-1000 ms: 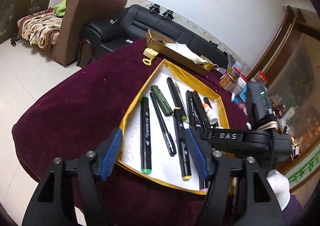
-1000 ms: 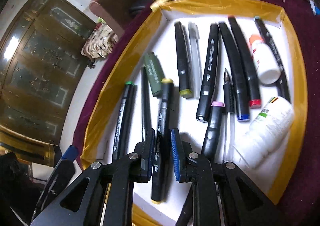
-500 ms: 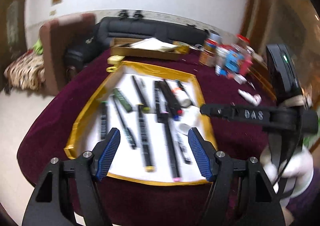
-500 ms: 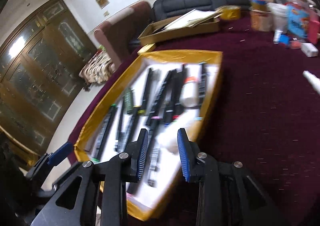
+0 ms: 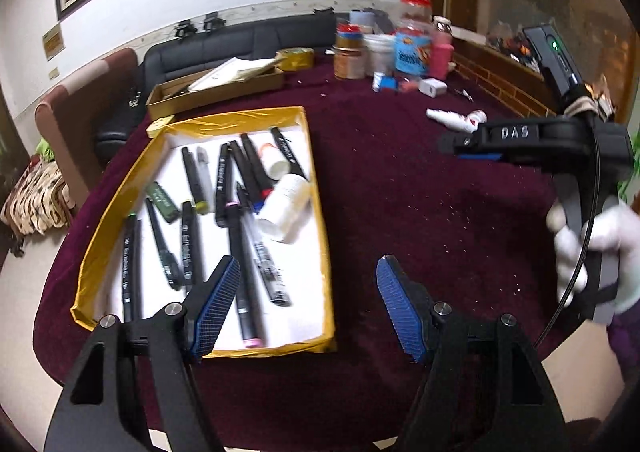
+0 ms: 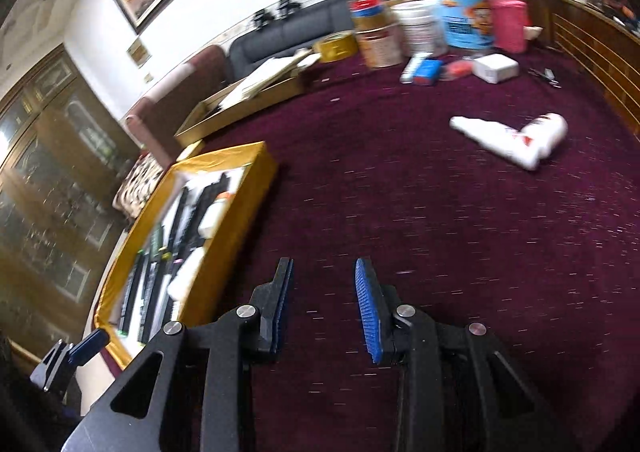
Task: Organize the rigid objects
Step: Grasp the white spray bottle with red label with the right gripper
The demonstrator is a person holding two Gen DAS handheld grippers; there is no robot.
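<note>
A gold-rimmed tray with a white floor holds several black markers, a green marker and two white bottles. My left gripper is open and empty over the tray's near right corner and the maroon cloth. In the left wrist view my right gripper hangs over the cloth to the right, held by a white-gloved hand. Its own view shows the right gripper narrowly open with nothing between the pads, right of the tray. A white tube and a small white bottle lie on the cloth ahead.
At the back of the round table stand a flat cardboard box with papers, a gold tape roll, several jars and tubs and a small white box. A wood panel borders the right. A sofa stands behind.
Both grippers swung right, from above the tray out over the cloth. The right gripper left the black marker lying in the tray and its jaws parted a little. The left gripper rolled level.
</note>
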